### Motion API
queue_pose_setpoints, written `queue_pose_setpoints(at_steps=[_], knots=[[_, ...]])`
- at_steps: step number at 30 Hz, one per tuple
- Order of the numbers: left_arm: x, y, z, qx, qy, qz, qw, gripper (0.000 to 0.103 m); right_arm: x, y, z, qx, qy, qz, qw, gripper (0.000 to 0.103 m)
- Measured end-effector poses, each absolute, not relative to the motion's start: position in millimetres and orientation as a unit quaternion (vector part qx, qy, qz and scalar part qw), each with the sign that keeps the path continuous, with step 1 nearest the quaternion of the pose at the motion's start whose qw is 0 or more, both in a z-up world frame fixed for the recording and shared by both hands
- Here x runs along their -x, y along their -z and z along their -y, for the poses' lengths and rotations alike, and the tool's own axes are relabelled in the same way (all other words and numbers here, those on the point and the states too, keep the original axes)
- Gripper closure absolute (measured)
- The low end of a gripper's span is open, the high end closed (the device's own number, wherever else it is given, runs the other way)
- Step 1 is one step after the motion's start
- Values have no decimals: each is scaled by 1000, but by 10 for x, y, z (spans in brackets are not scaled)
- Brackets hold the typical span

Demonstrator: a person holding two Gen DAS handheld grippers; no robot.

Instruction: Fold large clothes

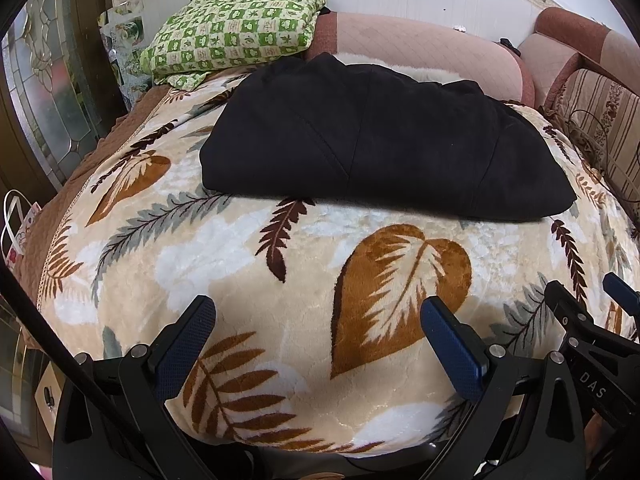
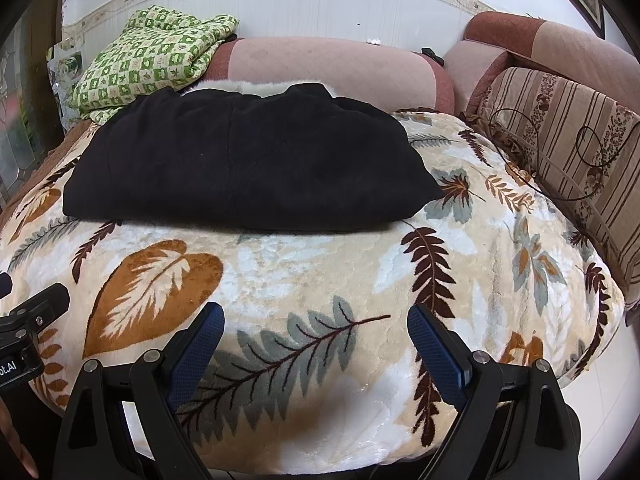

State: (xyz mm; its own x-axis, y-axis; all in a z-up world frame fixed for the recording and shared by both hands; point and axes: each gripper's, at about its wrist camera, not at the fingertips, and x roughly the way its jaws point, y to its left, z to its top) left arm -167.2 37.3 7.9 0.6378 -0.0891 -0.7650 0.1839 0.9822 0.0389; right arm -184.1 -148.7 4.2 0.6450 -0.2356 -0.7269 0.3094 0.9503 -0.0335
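Upper centre of frame: folded black garment [image 1: 372, 140] on leaf-print blanket [image 1: 280, 248], looks thick, soft, floppy; best taken at near corners. Left gripper [image 1: 316, 320] and right gripper [image 2: 314, 324] fingers wide, empty.

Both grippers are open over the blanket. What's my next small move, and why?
Probably hold back and check the fold: the black garment already lies as a compact folded rectangle on the blanket, and both the left gripper and right gripper are empty, short of it.
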Motion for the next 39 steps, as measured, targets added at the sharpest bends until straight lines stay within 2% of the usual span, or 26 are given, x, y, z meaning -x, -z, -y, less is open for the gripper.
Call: queue_pose_setpoints(at_steps=[39], knots=[[1667,8,-434,-54,76,-428,899,1,1770,-108,1420,-39,134,-381,914,8]])
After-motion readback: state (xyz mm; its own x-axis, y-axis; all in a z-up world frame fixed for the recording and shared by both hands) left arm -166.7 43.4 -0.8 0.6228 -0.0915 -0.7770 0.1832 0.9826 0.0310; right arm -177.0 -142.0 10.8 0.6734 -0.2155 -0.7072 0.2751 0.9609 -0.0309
